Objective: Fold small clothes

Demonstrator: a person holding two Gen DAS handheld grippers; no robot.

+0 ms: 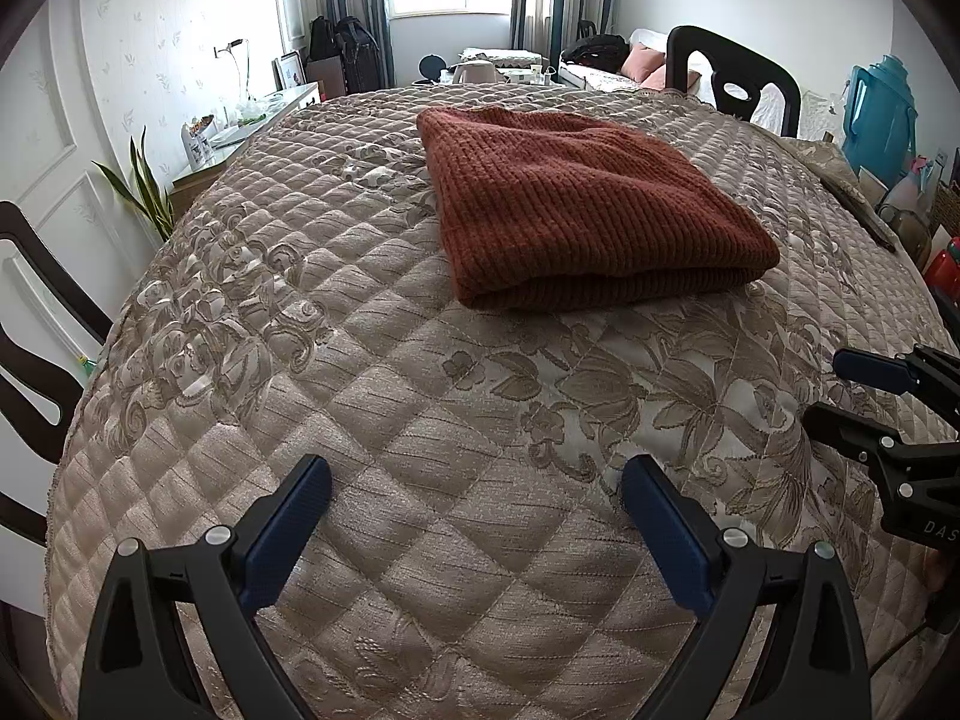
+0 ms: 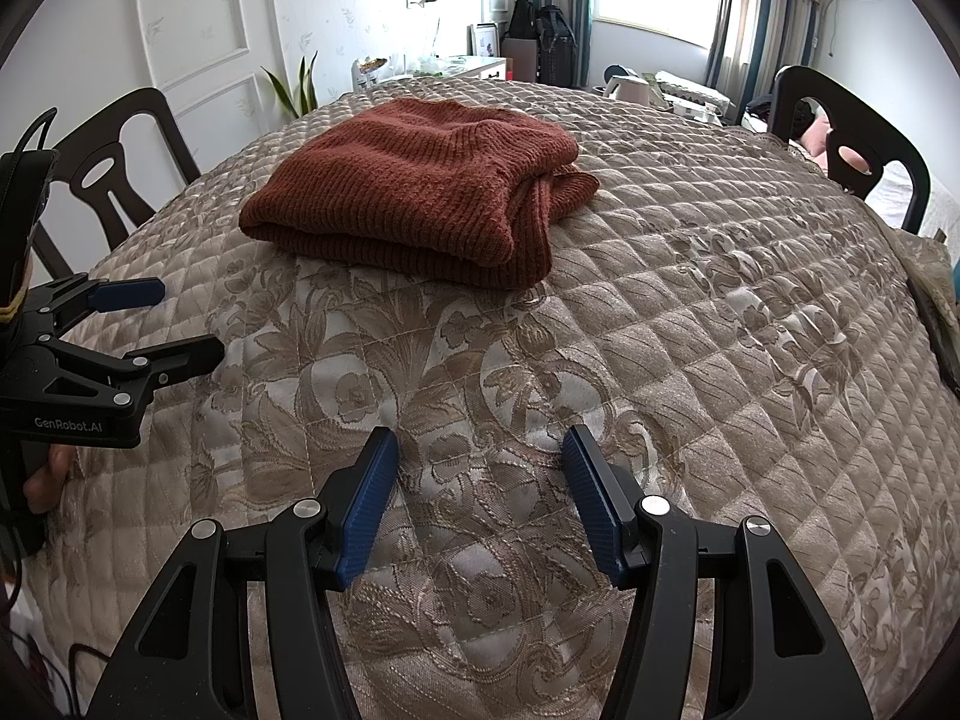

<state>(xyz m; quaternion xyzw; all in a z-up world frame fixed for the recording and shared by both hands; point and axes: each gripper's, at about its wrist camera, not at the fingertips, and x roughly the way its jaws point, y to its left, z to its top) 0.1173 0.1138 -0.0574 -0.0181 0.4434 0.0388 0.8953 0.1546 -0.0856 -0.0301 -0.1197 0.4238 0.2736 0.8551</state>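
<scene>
Folded rust-red ribbed knit sweater (image 1: 591, 204) lies on the quilted beige worktop (image 1: 372, 396).
Left gripper (image 1: 477, 489) and right gripper (image 2: 480, 459), jaws apart and empty, sweater at twelve o'clock; left gripper reads "GenRobot.AI".

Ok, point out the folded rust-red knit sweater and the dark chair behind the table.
Folded rust-red knit sweater (image 1: 576, 204), left wrist view, middle of its top layer.
Dark chair (image 2: 852, 120), right wrist view, top of its backrest.

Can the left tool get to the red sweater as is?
Probably yes. The left tool is open and empty, and only bare quilted tablecloth lies between it and the folded sweater. It needs a forward reach.
</scene>
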